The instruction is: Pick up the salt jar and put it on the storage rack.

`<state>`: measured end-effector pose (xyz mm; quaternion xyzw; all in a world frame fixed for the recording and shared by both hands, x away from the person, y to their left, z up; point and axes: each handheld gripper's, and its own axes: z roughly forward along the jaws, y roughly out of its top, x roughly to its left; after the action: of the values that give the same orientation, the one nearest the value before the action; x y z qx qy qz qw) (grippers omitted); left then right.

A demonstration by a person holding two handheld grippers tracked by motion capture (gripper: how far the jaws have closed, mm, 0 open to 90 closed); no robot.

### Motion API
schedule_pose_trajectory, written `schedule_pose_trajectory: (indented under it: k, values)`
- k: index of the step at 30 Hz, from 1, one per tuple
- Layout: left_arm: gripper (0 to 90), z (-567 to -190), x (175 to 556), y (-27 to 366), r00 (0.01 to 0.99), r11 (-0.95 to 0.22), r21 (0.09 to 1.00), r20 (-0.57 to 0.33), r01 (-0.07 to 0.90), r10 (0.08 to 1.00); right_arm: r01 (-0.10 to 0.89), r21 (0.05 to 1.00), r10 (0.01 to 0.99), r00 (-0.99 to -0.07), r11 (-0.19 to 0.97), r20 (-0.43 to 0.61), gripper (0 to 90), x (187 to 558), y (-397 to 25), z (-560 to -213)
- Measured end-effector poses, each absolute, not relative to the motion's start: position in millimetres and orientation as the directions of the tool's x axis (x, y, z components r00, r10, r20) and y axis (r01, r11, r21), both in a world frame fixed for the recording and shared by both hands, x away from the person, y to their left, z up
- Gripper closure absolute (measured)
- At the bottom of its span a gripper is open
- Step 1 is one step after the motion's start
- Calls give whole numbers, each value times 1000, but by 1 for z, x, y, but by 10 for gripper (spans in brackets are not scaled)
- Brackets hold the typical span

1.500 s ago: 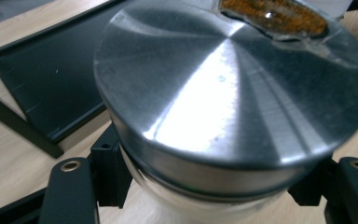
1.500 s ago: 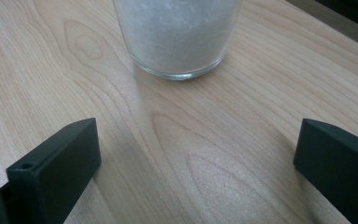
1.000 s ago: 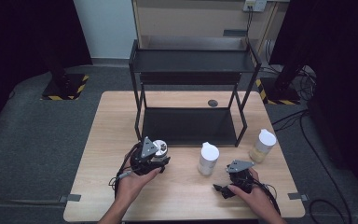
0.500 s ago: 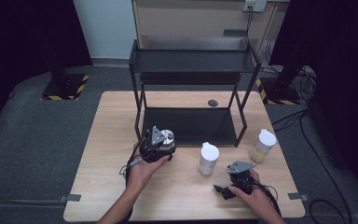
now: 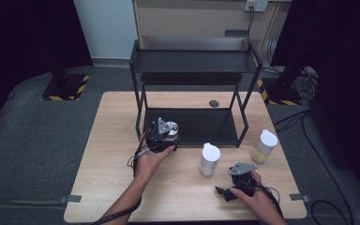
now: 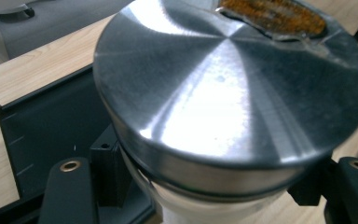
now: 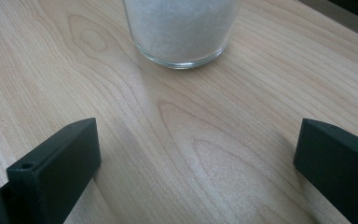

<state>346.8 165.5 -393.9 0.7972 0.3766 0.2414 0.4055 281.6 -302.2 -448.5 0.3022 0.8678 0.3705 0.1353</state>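
Wooden counter [image 5: 122, 187], black rack [image 5: 192, 70] at back. Left tool [image 5: 161, 136] pinching metal-lidded jar [image 5: 170, 129], moved up to rack's lower shelf since a second ago; placement looks next. Right tool [image 5: 234, 185] spread, resting.

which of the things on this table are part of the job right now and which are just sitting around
In the job: the metal-lidded jar clamped in the left gripper; the black shelf rack it is near.
Sitting around: white-lidded jar, yellowish jar, open right gripper.

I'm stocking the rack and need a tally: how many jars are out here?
3: a metal-lidded jar in the left gripper, a white-filled jar mid-table, a yellowish jar at the right.
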Motion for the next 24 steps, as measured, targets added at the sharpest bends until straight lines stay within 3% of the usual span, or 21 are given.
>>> schedule_pose_trajectory:
  k: [24]
  values:
    - [298, -400, 395, 155, 547, -359, 816, 63, 454, 835, 430, 725, 632, -775, 538, -10, 9, 276, -303, -449]
